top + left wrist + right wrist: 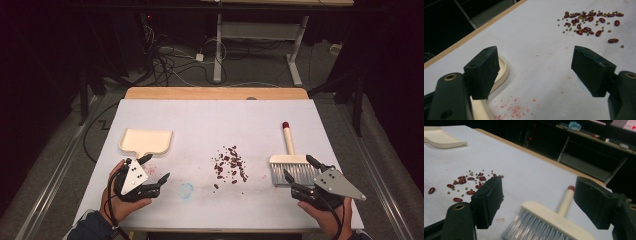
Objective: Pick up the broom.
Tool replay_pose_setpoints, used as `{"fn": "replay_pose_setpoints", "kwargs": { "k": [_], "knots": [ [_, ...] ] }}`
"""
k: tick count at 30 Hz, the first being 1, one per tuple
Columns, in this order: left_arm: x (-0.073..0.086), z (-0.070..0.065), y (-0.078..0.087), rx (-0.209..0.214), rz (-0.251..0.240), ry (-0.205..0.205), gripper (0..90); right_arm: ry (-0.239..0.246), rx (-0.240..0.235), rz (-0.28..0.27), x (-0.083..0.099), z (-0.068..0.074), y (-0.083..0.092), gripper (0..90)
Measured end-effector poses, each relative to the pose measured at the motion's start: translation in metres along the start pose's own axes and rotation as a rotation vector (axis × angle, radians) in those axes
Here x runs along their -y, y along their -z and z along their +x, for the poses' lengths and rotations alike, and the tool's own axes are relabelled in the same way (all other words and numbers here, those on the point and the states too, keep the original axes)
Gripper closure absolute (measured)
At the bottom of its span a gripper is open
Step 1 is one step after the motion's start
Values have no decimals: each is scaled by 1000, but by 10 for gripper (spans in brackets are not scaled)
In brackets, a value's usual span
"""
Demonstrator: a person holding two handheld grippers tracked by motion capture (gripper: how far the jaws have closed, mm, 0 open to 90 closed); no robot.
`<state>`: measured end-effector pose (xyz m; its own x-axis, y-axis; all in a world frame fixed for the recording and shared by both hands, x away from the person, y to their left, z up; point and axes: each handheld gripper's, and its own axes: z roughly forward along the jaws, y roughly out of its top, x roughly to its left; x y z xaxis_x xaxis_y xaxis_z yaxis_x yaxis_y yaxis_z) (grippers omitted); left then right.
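A: From above, where do the tools lie?

B: The cream plastic dustpan sits at the left of the white table cover, and the cream hand brush with grey bristles and a red-tipped handle lies at the right, handle pointing far. Between them is a scatter of dark red kidney beans.

A: And the grippers?

B: The left gripper hovers just near of the dustpan, jaws spread, nothing between them. The right gripper sits at the brush's near edge, jaws also spread wide, straddling the bristles without pinching them.

A: What do the close views add?

B: The left gripper view shows small green beans mixed in among the red ones, which the high view is too coarse to show, plus red smudges on the cover beside the dustpan's rim. The right gripper view shows the brush head lying between the open jaws, and the dustpan far off at the left.
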<state>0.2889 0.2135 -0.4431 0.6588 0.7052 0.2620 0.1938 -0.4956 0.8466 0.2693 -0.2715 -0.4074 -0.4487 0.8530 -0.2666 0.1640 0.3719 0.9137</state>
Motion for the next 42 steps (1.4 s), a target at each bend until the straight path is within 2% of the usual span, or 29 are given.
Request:
{"fn": "replay_pose_setpoints", "kwargs": {
  "k": [7,8,12,16,20,23,24,26,29,31,33,36,40,42],
  "knots": [
    [1,-1,-2,12,13,-6,220,-28,14,58,-2,-7,-7,237],
    [1,-1,-2,13,14,-8,220,-20,17,81,-5,-10,-12,247],
    [2,-3,-5,22,32,-15,220,-52,15,160,-15,-23,-30,266],
    [2,-5,-4,25,42,-25,220,-110,2,264,-25,-40,-56,297],
    [3,-5,-5,23,59,-30,220,-176,17,408,-27,-61,-93,319],
    [4,-5,-7,25,67,-25,220,-207,38,510,-21,-75,-123,346],
    [4,-5,-7,28,73,-28,220,-237,35,544,-17,-79,-132,351],
    [4,-5,-8,28,76,-31,220,-266,24,617,-9,-85,-150,357],
    [5,-5,-8,29,78,-31,220,-301,28,681,1,-92,-166,369],
    [5,-6,-7,28,79,-32,220,-323,36,701,6,-95,-171,376],
    [5,-5,-7,29,79,-29,220,-305,41,726,8,-94,-176,402],
    [4,-6,-9,30,81,-27,220,-316,5,778,11,-95,-184,431],
    [4,-6,-9,30,83,-27,220,-296,8,815,6,-94,-189,491],
    [4,-6,-9,31,86,-26,220,-293,9,837,2,-90,-191,603]
  ]
}}
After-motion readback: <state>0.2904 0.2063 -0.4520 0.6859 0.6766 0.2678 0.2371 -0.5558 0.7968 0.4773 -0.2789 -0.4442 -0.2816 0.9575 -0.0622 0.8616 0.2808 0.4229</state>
